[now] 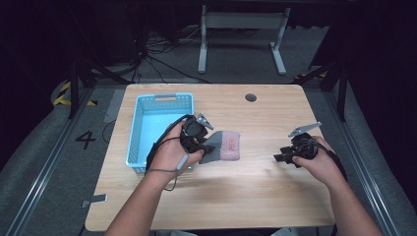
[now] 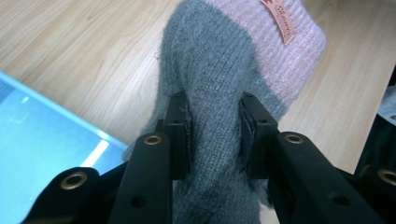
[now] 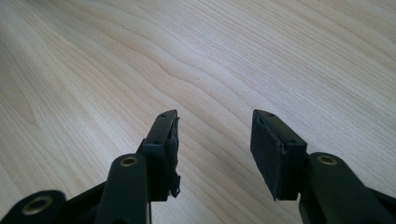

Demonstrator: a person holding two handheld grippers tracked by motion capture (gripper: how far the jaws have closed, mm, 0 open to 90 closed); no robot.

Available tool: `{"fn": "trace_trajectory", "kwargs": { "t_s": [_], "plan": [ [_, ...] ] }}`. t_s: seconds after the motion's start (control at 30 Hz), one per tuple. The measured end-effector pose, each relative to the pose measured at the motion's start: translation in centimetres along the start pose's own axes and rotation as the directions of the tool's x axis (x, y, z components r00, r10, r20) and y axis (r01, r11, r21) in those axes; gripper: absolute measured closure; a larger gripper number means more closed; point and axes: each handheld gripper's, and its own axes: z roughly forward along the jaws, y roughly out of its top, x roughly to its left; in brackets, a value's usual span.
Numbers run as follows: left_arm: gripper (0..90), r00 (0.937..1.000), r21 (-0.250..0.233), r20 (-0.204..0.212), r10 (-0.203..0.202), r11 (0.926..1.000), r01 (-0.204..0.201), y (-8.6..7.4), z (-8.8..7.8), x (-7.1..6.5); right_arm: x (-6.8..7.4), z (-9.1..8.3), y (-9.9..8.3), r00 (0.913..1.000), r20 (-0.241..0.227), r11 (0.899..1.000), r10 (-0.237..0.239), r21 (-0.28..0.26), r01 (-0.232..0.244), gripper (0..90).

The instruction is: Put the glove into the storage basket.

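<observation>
1. A blue basket point(image 1: 147, 129) sits at the left of the table point(image 1: 255, 191); the left hand point(image 1: 173, 150) covers its near right corner, and in the left gripper view it shows just as a blurred blue patch at the lower left.
2. The left tongs point(image 1: 204, 146) grip a grey and pink knitted sock point(image 1: 223, 145): in the left gripper view the 2 pads point(image 2: 181, 135) press the grey part point(image 2: 210, 93) from both sides.
3. The sock's pink end, with a small label point(image 2: 281, 21), points away from the tongs; whether it touches the table or hangs just above it is hard to tell. Its lower grey end is cut off by the frame.
4. The right tongs point(image 1: 281, 158) stand open over bare wood, well apart from the sock, with nothing between the pads point(image 3: 268, 151).
</observation>
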Motion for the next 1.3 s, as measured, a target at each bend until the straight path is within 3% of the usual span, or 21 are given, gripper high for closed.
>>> {"fn": "trace_trajectory", "kwargs": {
  "t_s": [0.23,0.37,0.57,1.07,1.3],
  "plan": [
    [68.6,0.9991,-0.013,-0.014,-0.04,0.9991,0.039,-0.4,-0.7,1.9,0.0,0.3,0.2,1.0,-0.004,1.0,-0.005,0.003,0.005,52.8],
    [68.6,0.9977,-0.015,-0.023,-0.063,0.9979,0.063,-0.6,-1.2,3.8,0.1,0.3,0.1,1.0,-0.006,1.0,-0.003,0.008,0.003,52.7],
    [68.5,0.9949,0.002,-0.071,-0.071,0.9974,0.072,-1.1,-1.2,6.2,0.1,0.4,-0.2,1.0,-0.004,1.0,0.007,0.01,-0.007,52.5],
    [68.5,0.9912,0.004,-0.079,-0.107,0.9942,0.107,-1.9,-0.7,10.9,0.1,-0.4,-1.2,0.9996,0.006,1.0,0.028,-0.004,-0.028,52.3],
    [68.4,0.9896,-0.015,-0.085,-0.116,0.9932,0.115,-2.5,-1.5,12.6,0.1,-0.4,-1.5,0.9993,0.012,0.999,0.034,0.001,-0.034,52.1]
  ]
}}
